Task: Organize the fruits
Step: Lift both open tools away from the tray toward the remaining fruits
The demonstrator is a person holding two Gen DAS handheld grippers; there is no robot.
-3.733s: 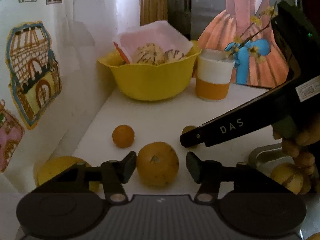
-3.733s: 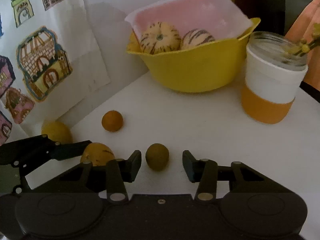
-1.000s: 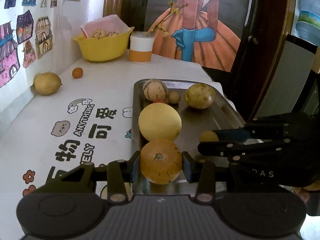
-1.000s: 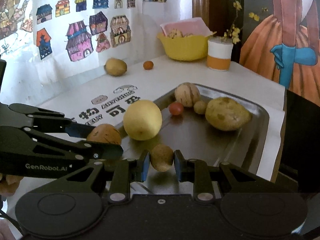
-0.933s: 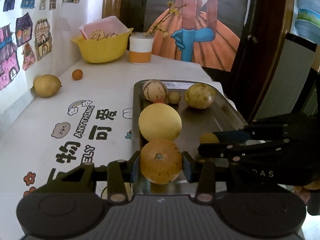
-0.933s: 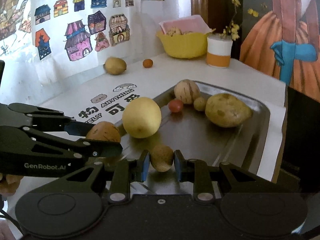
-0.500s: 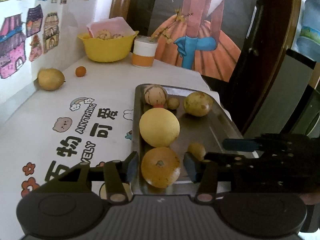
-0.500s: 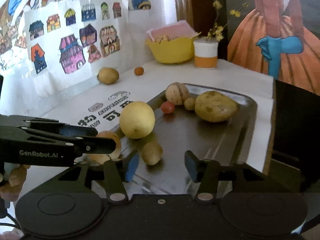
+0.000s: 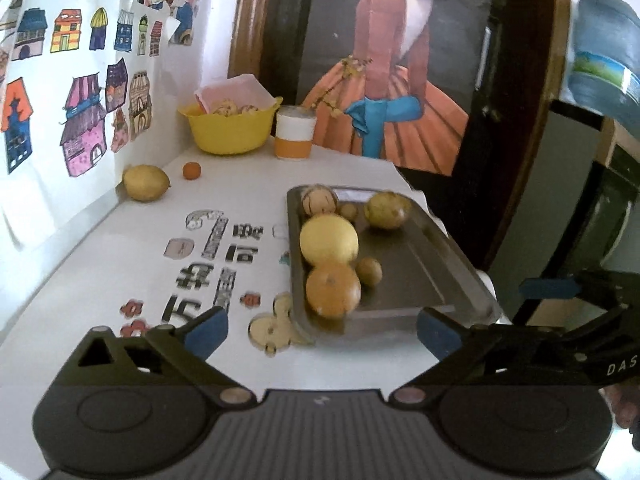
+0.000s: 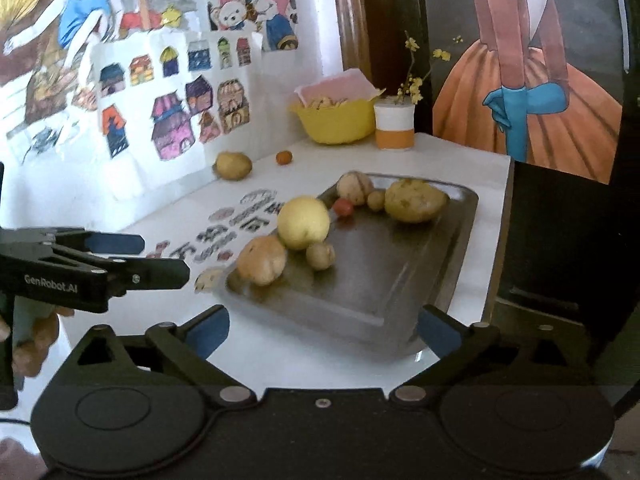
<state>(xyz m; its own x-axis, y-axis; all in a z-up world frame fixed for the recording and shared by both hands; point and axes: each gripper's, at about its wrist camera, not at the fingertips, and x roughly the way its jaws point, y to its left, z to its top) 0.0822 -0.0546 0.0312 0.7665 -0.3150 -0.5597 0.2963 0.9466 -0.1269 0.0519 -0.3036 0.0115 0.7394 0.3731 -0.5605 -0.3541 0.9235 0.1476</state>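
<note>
At left of the left wrist view, a yellow fruit point(image 9: 145, 182) and a small orange fruit point(image 9: 191, 170) lie on the table point(image 9: 100, 264), likely next (neither touched). Centre, the tray point(image 9: 448, 268) holds seven fruits. Left gripper point(image 9: 320, 330) and right gripper point(image 10: 323, 332) are released, empty.

The white table point(image 9: 240, 184) is carrying a metal tray point(image 9: 432, 256), a yellow bowl point(image 9: 228, 132), a jar point(image 9: 294, 136), a lemon-like fruit point(image 9: 145, 182) and a small orange point(image 9: 191, 170).
</note>
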